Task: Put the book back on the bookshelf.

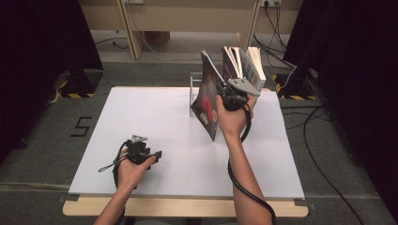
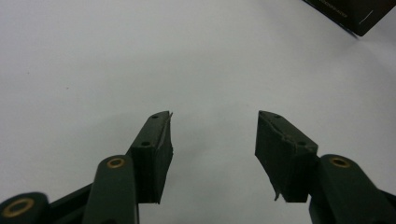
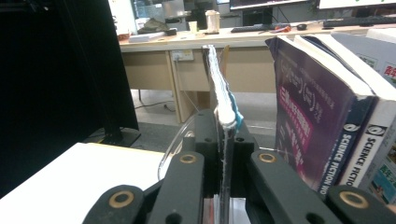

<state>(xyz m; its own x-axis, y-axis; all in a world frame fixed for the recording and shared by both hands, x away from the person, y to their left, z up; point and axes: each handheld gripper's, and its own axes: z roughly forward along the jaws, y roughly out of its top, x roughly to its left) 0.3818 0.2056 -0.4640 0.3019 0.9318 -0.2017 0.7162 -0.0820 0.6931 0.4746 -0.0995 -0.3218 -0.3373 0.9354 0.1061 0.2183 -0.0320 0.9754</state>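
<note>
Right tongs (image 3: 224, 154) clamp a thin book (image 3: 223, 100), lower edge hidden; left tongs (image 2: 212, 154) apart.

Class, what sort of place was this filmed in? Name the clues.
Probably an office or lab: a white table set up for recording, wooden desks with monitors behind, cables across grey carpet.

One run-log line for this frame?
right gripper: shut on thin dark-covered book, lifted | left gripper: open, empty, over white table | upright books: in clear stand

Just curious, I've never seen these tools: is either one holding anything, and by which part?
The right gripper clamps a thin book by its edge; the left gripper holds nothing.
</note>
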